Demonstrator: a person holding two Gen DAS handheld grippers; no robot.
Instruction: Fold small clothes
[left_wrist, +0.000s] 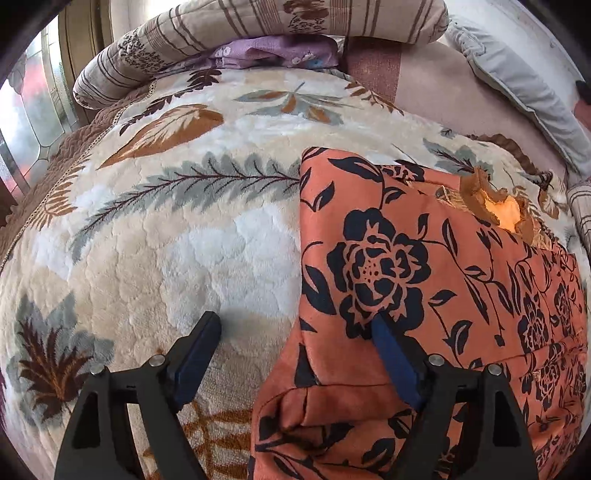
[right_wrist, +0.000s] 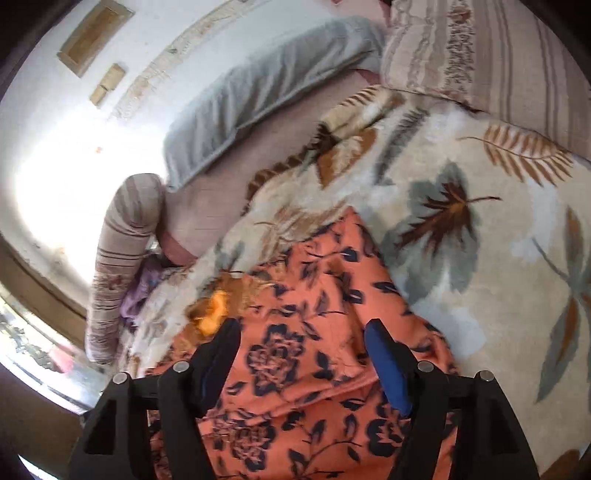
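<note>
One orange cloth garment with black flowers (left_wrist: 424, 266) is being spread on a plush cream leaf-patterned blanket (left_wrist: 166, 240) beneath two wide-open, empty grippers, left gripper (left_wrist: 295, 328) and right gripper (right_wrist: 301, 334).

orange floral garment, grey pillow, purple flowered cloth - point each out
orange floral garment (left_wrist: 384, 258): left wrist view, on the large dark rose print
grey pillow (right_wrist: 258, 88): right wrist view, middle of its top
purple flowered cloth (left_wrist: 273, 53): left wrist view, centre

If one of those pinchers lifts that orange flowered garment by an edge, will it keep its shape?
Probably not. The orange floral garment lies in soft folds on the plush blanket, so it would likely droop. It looks thin and light, and may drag rather than slide.
</note>
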